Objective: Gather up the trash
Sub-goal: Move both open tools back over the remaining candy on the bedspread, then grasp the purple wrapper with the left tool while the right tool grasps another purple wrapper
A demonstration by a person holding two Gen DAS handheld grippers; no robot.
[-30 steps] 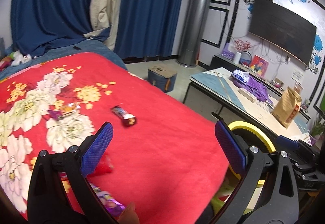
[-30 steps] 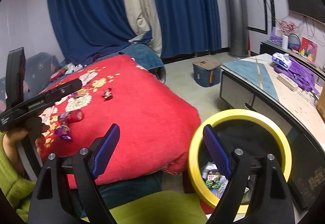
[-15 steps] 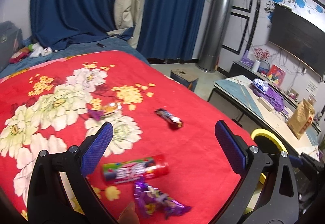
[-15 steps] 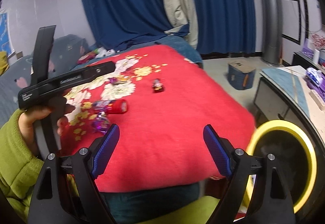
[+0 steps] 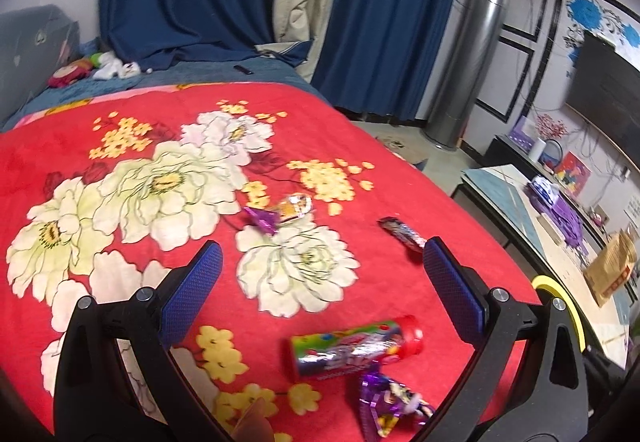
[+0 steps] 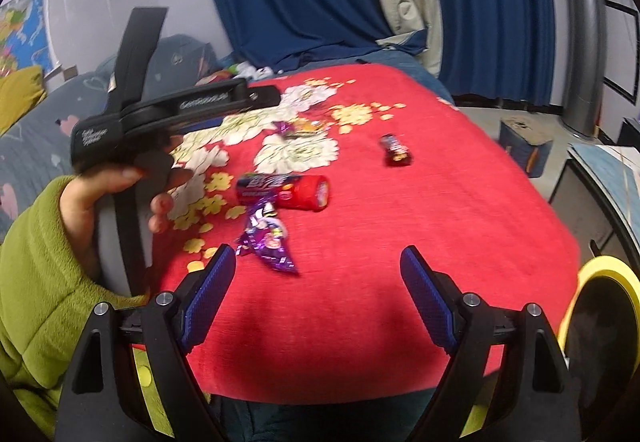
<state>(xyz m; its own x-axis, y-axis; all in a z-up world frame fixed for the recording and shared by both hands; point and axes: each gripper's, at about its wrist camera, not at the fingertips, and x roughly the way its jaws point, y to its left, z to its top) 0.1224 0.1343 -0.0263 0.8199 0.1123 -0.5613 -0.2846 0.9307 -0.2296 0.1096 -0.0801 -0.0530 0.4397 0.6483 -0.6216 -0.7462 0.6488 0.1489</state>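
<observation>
Both grippers, L (image 5: pixel 320 282) & R (image 6: pixel 318 292), have swung off the yellow-rimmed bin (image 6: pixel 600 282) onto the red blanket (image 6: pixel 440 209); jaws wide open, nothing btwn them. Nearest trash: purple wrapper (image 6: pixel 266 238), then red candy tube (image 6: pixel 286 190); farther, a dark bar wrapper (image 6: pixel 395 149) & foil wrapper (image 5: pixel 288 210). So prob. lining up the next pick, 4 pcs left.

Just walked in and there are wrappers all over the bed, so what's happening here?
A person is collecting trash with a gripper in each hand. Both the left gripper and the right gripper are open and empty, hovering over the red floral blanket. Lying on it are a candy tube, a purple wrapper, a small dark bar wrapper and a crumpled foil wrapper. The yellow-rimmed bin stands beside the bed.
</observation>
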